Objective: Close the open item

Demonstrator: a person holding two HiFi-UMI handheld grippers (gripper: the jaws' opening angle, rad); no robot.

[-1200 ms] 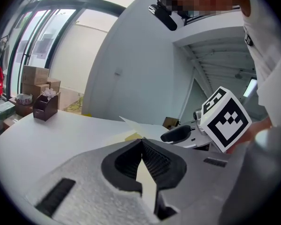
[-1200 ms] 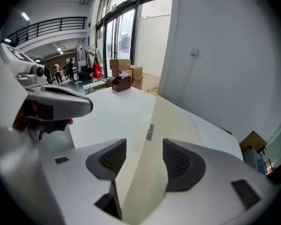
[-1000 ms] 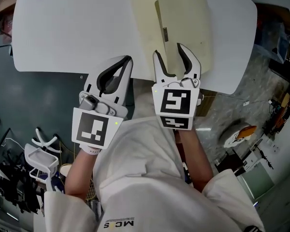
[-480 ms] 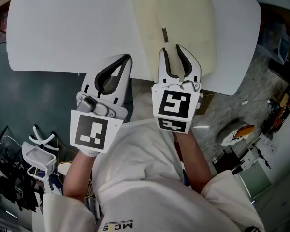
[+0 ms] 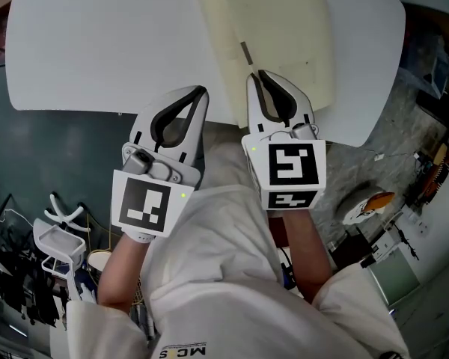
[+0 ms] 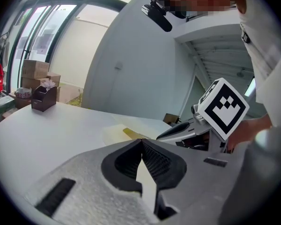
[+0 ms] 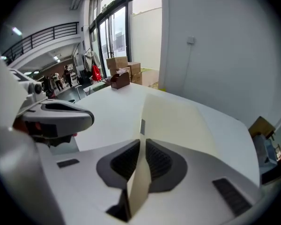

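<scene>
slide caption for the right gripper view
Right gripper, jaws just closed on the raised cover of the cream folder on a white table

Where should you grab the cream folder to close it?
Grab the cream folder by the near edge of its lifted cover, coming from the near side of the table. That cover stands up off the table, thin enough to pinch. The right gripper has just been closing its jaws on that edge.

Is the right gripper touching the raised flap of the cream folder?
Touching. The right gripper view shows the right gripper, whose jaws have just been closing, pinching the flap by its edge.
</scene>
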